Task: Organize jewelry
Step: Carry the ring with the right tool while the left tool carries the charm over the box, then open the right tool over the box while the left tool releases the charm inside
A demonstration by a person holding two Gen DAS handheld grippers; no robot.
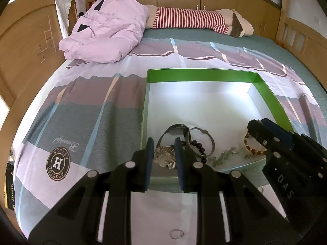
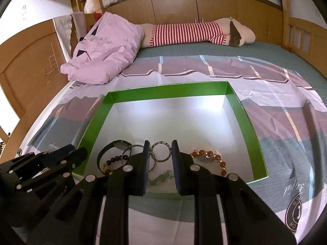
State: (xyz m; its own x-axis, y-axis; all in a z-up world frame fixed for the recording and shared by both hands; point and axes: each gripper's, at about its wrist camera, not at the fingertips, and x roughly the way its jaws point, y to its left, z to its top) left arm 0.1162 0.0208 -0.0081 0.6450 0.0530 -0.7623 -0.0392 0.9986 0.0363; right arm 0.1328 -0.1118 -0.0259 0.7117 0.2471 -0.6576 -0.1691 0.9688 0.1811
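A green box (image 1: 200,75) (image 2: 163,91) with a white floor lies on the bed, and jewelry is bunched along its near wall. My left gripper (image 1: 163,149) is open over that wall, with a silver flower piece (image 1: 164,156) in the box showing between its fingers. Beside it lie a dark watch (image 1: 175,128), a silver bangle (image 1: 202,140), a green pendant (image 1: 224,155) and an amber bead bracelet (image 1: 252,149). My right gripper (image 2: 160,153) is open, framing a patterned ring bangle (image 2: 160,151). The green pendant (image 2: 161,177) lies below it and the amber bracelet (image 2: 210,157) to its right.
A folded lilac quilt (image 1: 106,32) and a striped plush toy (image 1: 190,19) lie at the far end of the bed. A wooden bed end (image 1: 26,47) runs along the left. A small clear ring (image 1: 176,233) lies on the checked sheet under my left gripper.
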